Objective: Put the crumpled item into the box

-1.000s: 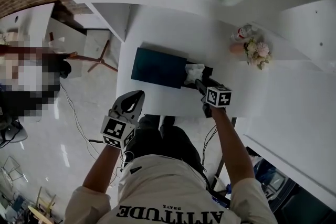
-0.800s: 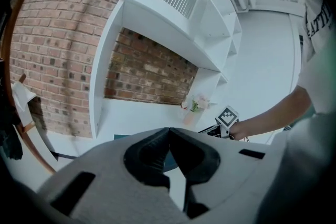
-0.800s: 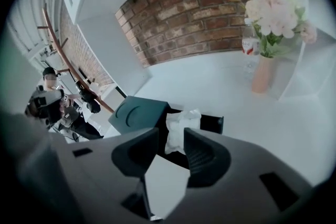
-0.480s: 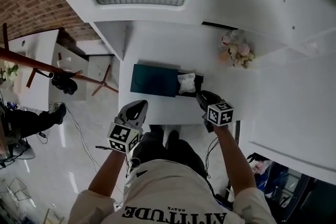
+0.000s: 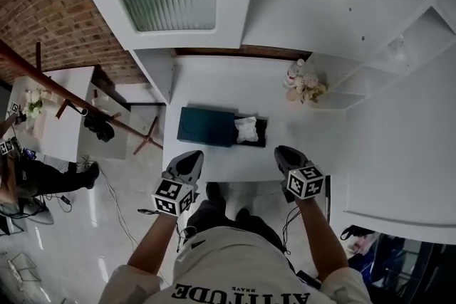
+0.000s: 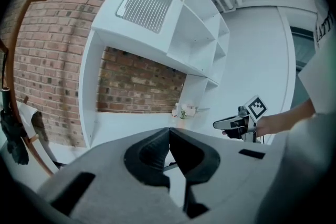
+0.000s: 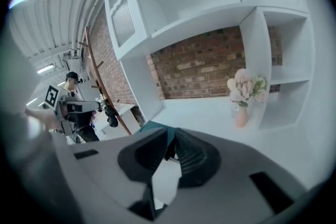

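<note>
Toward the front edge of the white bench [image 5: 214, 82], crumpled white paper [image 5: 246, 129] sits in a black box [image 5: 263, 133].
My left gripper [image 5: 187, 160] is pressed together; my right gripper [image 5: 285, 154] is closing, empty.

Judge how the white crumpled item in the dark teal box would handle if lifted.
The white crumpled item shows soft, irregular creases, so it would likely squash and flop rather than keep shape. As a loose wad it is probably light for its bulk. Nested in the dark teal box, it seems unlikely to roll.
</note>
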The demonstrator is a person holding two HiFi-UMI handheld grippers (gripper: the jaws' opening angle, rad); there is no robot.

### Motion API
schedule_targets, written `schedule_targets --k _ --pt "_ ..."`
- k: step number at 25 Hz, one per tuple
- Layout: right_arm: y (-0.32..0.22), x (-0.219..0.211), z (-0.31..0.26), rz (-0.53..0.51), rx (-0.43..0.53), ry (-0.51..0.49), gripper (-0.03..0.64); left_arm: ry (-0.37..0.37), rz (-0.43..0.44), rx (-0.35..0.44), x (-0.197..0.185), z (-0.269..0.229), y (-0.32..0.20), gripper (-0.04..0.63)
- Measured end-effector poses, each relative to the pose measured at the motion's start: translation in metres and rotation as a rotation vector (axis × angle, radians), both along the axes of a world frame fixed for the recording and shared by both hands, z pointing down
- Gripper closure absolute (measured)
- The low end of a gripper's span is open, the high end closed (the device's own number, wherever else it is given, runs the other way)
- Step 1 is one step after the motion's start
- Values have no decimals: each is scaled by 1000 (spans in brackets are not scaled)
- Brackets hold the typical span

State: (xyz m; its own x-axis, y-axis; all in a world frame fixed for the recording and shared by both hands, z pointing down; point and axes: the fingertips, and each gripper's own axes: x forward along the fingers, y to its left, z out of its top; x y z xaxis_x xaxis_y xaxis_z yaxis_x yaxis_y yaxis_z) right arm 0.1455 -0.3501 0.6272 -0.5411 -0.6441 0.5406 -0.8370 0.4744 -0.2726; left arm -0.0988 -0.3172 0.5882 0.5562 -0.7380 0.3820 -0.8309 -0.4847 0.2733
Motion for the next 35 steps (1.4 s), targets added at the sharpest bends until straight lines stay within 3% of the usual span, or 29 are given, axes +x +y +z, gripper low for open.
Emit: schedule_targets --k 14,24,35 --pt "79 81 -50 -20 173 -20 578 -26 -91 116 63 -36 75 571" --pt "119 110 -73 -50 248 -27 578 -43 -158 185 77 -63 126 571" --pt "142 104 -99 -52 322 -13 577 -53 -184 228 61 -87 153 571"
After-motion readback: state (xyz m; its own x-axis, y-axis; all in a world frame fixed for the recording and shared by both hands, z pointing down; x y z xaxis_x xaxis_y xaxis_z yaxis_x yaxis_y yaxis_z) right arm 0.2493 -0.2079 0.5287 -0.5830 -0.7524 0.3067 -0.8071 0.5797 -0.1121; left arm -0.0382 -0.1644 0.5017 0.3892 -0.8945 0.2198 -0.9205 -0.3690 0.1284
